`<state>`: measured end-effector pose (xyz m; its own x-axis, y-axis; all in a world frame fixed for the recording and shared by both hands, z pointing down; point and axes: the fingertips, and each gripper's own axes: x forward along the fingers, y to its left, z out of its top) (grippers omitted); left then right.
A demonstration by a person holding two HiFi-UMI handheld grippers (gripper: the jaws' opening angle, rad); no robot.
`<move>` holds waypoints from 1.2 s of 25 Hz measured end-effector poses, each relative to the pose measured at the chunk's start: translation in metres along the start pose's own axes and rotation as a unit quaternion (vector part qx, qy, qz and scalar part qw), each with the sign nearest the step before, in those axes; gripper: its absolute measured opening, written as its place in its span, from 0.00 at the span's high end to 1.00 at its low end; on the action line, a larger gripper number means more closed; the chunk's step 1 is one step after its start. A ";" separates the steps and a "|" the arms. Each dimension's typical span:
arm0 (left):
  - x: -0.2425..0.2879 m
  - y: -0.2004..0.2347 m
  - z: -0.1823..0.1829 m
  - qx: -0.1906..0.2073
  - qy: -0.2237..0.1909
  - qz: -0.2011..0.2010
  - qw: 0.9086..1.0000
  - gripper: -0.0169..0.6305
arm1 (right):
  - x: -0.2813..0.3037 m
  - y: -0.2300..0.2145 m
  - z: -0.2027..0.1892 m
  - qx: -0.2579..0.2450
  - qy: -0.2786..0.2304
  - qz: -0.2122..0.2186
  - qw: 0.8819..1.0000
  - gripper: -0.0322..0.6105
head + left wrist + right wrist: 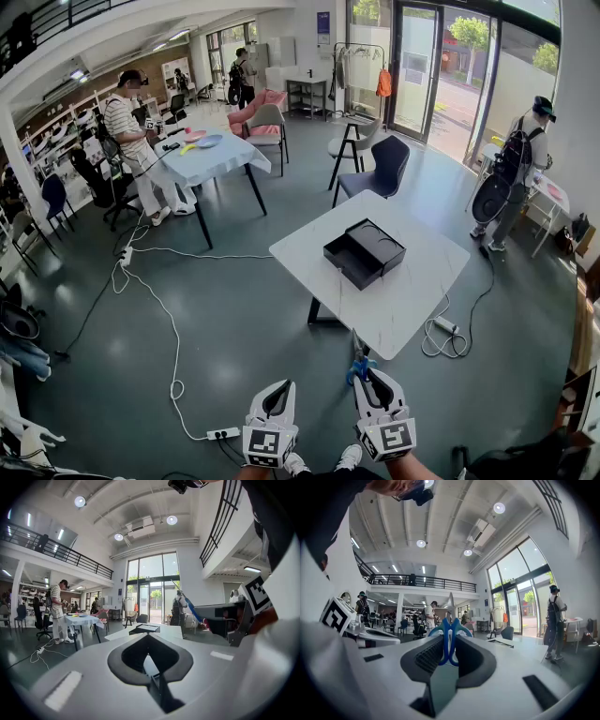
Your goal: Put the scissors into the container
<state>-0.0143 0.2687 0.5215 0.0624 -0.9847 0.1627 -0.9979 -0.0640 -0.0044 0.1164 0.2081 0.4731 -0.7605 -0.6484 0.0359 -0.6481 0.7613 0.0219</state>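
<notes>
Firstly, left side: left gripper (pixel 149 637) was empty, its fingers (pixel 129 656) closed tip to tip with nothing between them, held low beside the other.

Right side: right gripper (pixel 450 656) was closed on the scissors (pixel 448 634). The ribbed fingers (pixel 426 656) pressed on the blue handle loops, which were squeezed together, and the pale blade ran on past the fingertips, away from me. The scissors were therefore in the air and not yet over the surface (pixel 412 291).

Ahead and a little right: the black container (pixel 364 251) sat open-topped on the white surface, well apart from both grippers. It appeared to have two sections side by side, though I could not tell whether one was a lid.

Handling, my judgement: light, stiff, pointed. The smooth plastic loops could let the pair swivel about the grip, so I judged the hold on both loops at once the right place. The blade tip should be kept from catching the container's wall.

Writing: none legible. Only the square black-and-white marker patterns on the gripper cubes showed, and a far wall poster was too small to read.
</notes>
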 end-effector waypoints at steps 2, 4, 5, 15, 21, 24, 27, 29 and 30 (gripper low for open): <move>-0.002 -0.002 0.004 0.002 -0.001 0.001 1.000 0.96 | -0.004 -0.002 -0.001 0.007 -0.001 -0.002 1.000 0.82; -0.004 -0.002 0.008 0.004 -0.002 0.004 1.000 0.96 | -0.006 -0.002 0.003 0.007 -0.001 0.000 1.000 0.82; -0.004 -0.001 0.009 0.006 -0.003 0.007 1.000 0.96 | -0.007 -0.002 0.006 0.005 -0.002 0.003 1.000 0.82; -0.024 0.010 0.005 0.015 -0.004 0.023 1.000 0.96 | -0.003 0.019 0.013 -0.002 -0.015 0.030 0.999 0.82; -0.033 0.015 0.010 0.027 -0.013 0.008 1.000 0.96 | 0.005 0.037 0.028 0.030 -0.050 0.026 0.998 0.82; -0.037 0.022 0.016 0.035 -0.020 0.002 0.999 0.96 | 0.009 0.042 0.035 0.026 -0.056 0.020 0.998 0.82; -0.041 0.030 0.017 0.039 -0.024 -0.001 0.999 0.96 | 0.011 0.045 0.037 0.022 -0.057 0.010 0.998 0.82; -0.043 0.036 0.016 0.040 -0.025 -0.003 0.999 0.96 | 0.013 0.048 0.035 0.022 -0.056 0.002 0.998 0.82; -0.043 0.038 0.015 0.039 -0.026 -0.002 0.999 0.96 | 0.014 0.049 0.034 0.021 -0.054 -0.003 0.998 0.82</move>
<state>-0.0552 0.3063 0.4998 0.0698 -0.9913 0.1120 -0.9935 -0.0791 -0.0815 0.0728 0.2364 0.4408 -0.7557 -0.6509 -0.0725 -0.6514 0.7585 -0.0192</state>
